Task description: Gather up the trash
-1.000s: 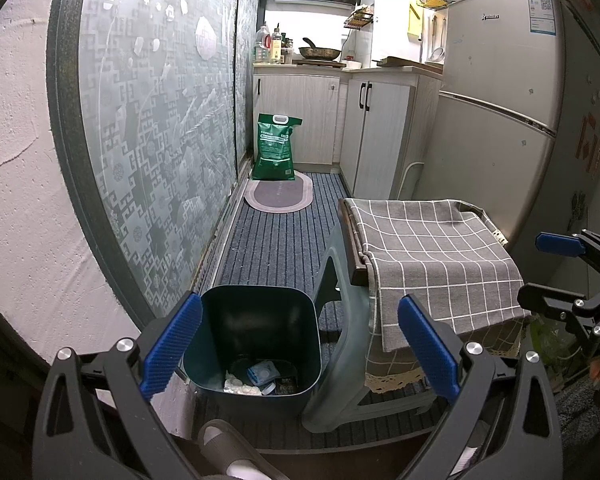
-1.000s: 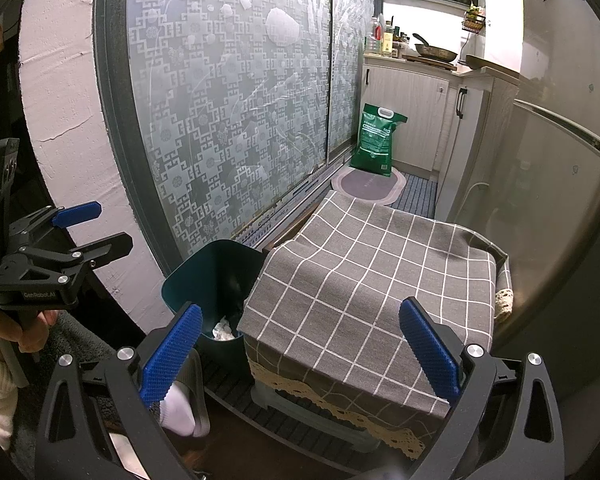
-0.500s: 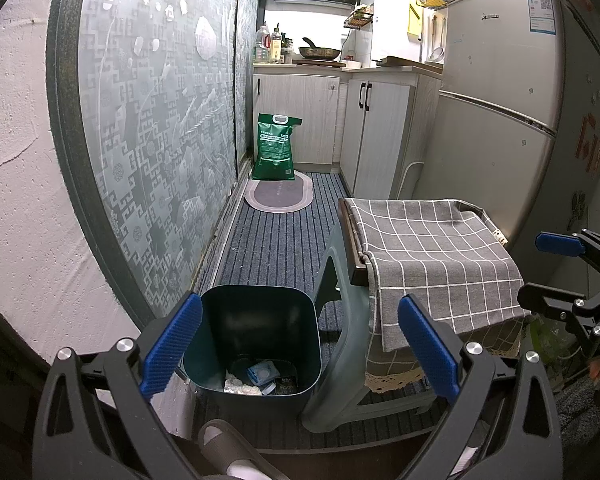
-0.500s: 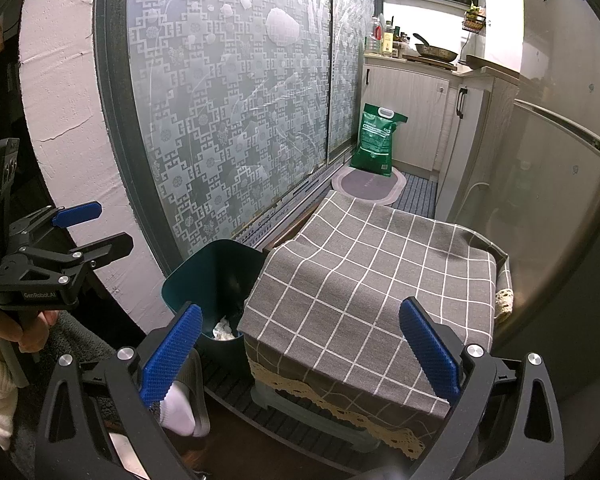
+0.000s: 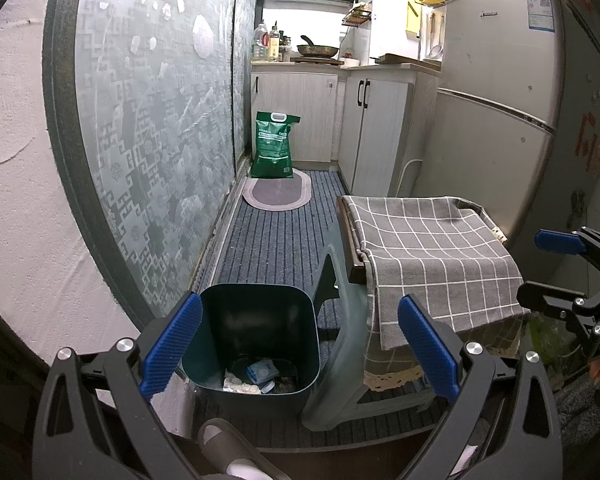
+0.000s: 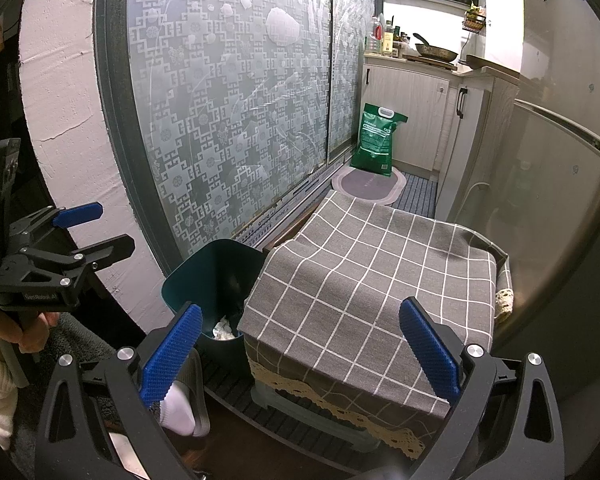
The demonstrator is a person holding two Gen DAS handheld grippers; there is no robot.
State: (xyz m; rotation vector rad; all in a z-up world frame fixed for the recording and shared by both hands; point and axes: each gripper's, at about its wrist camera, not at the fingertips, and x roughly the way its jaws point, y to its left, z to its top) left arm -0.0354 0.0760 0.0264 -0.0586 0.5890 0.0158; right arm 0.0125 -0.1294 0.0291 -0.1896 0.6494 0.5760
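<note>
Left wrist view looks down a narrow kitchen: a striped floor mat (image 5: 276,236) runs between a frosted patterned sliding door (image 5: 152,128) on one side and cabinets (image 5: 380,128) and a fridge (image 5: 496,112) on the other, with a green bag (image 5: 274,146) standing at the far end. My surface is a low stool (image 5: 340,344) draped in a grey checked cloth (image 6: 376,292); nothing lies on the cloth. Just beside it, near the door, stands a dark green bin (image 5: 256,336), and the trash (image 5: 252,376), crumpled white paper and a blue packet, sits at its bottom. My left tongs (image 5: 298,350) and right tongs (image 6: 300,354) both gape wide, gripping nothing. A slippered foot (image 6: 180,404) rests near the bin.
</note>
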